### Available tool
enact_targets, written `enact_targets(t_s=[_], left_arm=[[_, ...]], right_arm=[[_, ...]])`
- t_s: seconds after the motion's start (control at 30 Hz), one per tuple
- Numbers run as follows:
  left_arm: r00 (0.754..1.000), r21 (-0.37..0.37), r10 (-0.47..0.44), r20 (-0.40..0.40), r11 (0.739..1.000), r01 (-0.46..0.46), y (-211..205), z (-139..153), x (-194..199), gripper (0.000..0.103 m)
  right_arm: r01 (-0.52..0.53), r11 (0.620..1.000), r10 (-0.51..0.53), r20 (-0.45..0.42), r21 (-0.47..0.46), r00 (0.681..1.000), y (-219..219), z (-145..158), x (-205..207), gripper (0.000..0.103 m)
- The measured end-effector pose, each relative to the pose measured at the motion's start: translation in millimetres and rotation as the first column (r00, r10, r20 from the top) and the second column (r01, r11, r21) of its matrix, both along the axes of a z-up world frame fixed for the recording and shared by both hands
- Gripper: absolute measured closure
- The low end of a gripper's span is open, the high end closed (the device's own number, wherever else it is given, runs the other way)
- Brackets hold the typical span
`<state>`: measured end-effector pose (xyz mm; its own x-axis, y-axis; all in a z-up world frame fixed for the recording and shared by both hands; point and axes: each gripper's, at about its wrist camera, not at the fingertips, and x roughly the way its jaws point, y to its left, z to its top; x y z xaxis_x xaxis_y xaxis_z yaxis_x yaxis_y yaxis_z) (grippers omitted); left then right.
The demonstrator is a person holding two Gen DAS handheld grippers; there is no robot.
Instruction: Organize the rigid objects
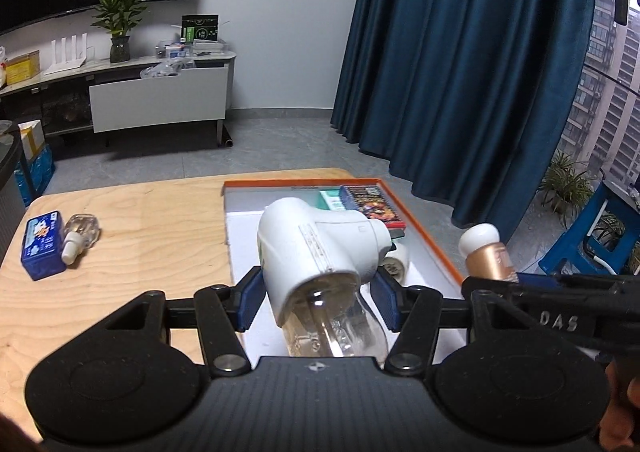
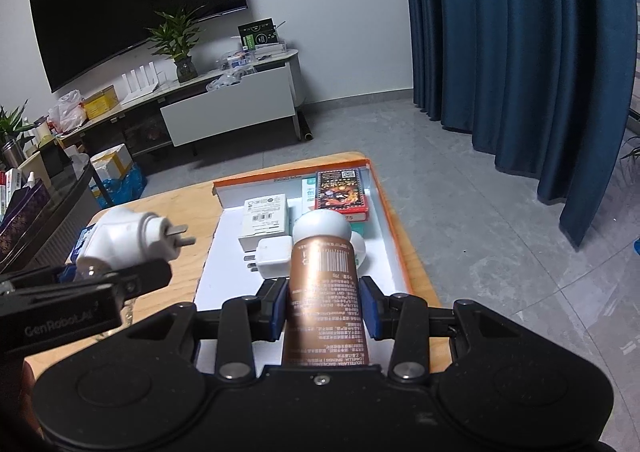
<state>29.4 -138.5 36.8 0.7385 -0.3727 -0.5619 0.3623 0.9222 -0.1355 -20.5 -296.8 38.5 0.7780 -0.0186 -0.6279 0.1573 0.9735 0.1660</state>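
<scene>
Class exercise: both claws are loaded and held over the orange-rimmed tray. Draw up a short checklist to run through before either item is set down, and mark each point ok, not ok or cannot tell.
1. Left claw grips the white plug-in device: ok, pads on both sides.
2. Right claw grips the bronze tube: ok, shut on it.
3. The two claws are apart from each other: ok, side by side, not touching.
4. Free floor in the tray: ok, white space near its front left.
5. Device's plug prongs clear of the tray's contents: ok, they hang over the table.
6. Tube's cap fully closed: cannot tell.
</scene>
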Motion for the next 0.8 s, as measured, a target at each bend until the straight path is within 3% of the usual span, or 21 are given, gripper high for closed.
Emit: enact_targets(t_s=[0.8], left_arm=[[0.999, 0.010, 0.012, -0.038, 1.000, -0.012, -12, -3, 11, 0.045]], right_arm=[[0.000, 1.000, 0.000, -0.011, -0.015, 1.000, -7, -6, 5, 0.056]])
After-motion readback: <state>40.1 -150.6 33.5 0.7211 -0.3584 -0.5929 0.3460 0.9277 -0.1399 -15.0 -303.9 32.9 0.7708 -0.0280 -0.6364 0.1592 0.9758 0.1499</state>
